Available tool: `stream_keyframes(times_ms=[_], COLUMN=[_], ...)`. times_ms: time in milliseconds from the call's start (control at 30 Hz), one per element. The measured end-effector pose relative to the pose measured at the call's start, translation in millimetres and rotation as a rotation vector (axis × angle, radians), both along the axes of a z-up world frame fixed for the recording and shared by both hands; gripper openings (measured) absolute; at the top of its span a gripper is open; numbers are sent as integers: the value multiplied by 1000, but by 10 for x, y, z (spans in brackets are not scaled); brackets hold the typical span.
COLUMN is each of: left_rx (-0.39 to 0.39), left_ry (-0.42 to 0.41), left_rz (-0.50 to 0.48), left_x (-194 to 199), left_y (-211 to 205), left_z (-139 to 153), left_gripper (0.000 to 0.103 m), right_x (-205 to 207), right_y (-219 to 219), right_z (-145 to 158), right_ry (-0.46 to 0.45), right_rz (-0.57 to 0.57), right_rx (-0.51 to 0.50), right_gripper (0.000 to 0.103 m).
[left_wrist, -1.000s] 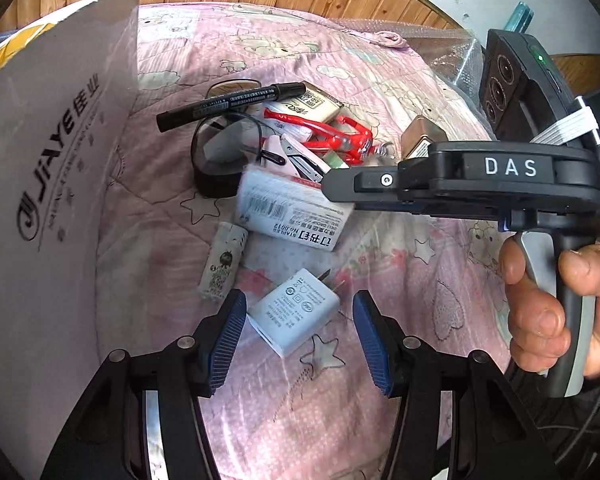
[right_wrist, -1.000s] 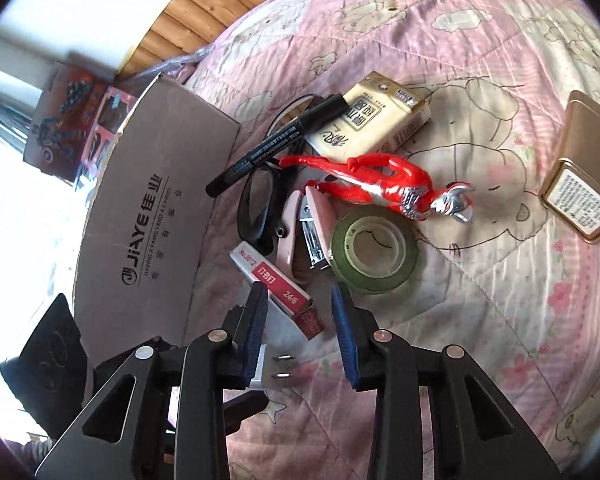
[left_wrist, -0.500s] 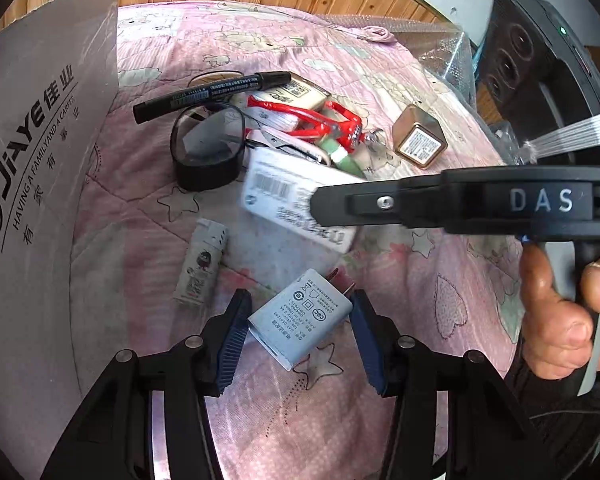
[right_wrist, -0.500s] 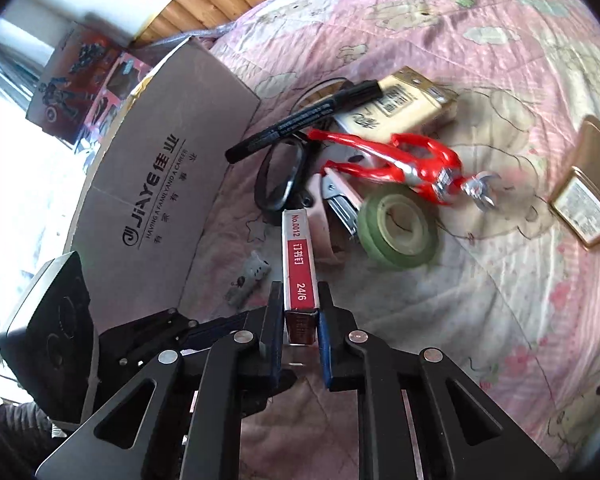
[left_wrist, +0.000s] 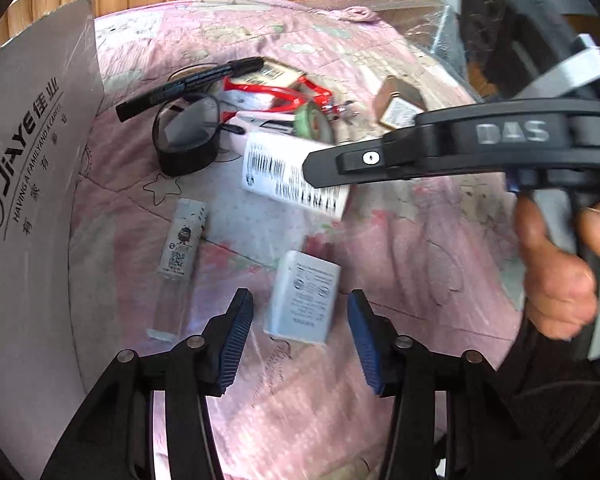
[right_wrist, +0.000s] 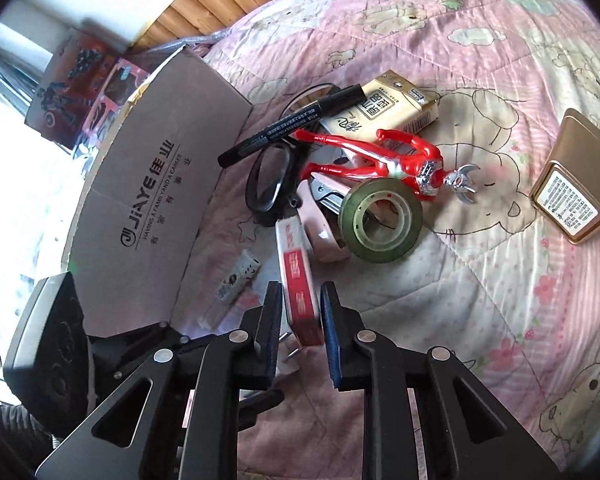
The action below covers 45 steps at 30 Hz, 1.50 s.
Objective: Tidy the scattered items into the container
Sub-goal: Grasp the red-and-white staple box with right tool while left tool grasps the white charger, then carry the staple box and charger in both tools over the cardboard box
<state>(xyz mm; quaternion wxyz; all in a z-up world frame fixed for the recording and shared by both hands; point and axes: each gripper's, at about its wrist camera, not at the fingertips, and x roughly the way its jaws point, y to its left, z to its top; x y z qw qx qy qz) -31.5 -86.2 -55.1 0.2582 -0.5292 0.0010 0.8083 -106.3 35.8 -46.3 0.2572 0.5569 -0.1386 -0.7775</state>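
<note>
We have the right gripper up off the bed, its fingers clamped on a red-and-white staple box, which sticks out forward between the pads. From the left wrist camera that same box shows its white barcoded face, blurred, hanging above the pink quilt at the tip of the right gripper, with a hand wrapped around the handle at the right edge.

Our left gripper sits low over the quilt, fingers apart, straddling a white charger plug that lies between the blue pads without either pad touching it. Just left of it lies a small white tube with a printed label.

The container, a cardboard box printed JiAYE, stands along the left side of the pile, its wall filling the left of our left view.

Still scattered on the quilt: a black marker resting across a yellowish tissue pack, a red action figure just below them, a green tape roll touching a pink stapler, and a black magnifier-like ring beside the box wall. A gold tin sits well apart on the right.
</note>
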Motion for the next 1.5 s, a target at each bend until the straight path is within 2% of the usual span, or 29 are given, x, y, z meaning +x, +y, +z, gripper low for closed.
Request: stream_keyframes(times_ms=[67,100,133,167,233,400,467,633,900,1167,1500], left_rx=[26,16,-7,-12,-3,-18,-39,-23,-64,-33,-57], left_ry=[17,29,42,49,39,41,53,45,64,82,118], left_rz=[-19,-31,-32,-32,-17,7,-2,18,36,47,58], left_x=[-19,-14,-8,-2,2,54,62,87,135,314,399], left_y=[80,123,147,150,115,120,174,133,234,199,227], left_z=[4,0,-9,-8,6,-30,-27,9,164,364,591], left_gripper=[51,45,35,35,34,36,35,33,33,33,33], right_x=[-24,-41,-60,-71,-47,23,-5,48,205,322,493], right_y=[-46,-68,-89,-106,-117,-136,-175,-90,46,322,411], right_z=[-24,-40,-58,-71,-58,-55,-120,-70,61,206,252], right_ry=[9,11,9,5,4,26,6,20,47,76,62], right_rz=[7,9,13,18,25,36,50,28,-38,-146,-175], right_rx=[6,9,18,30,41,72,81,75,78,57,41], right_gripper=[27,27,24,16,15,19,15,14,14,14,14])
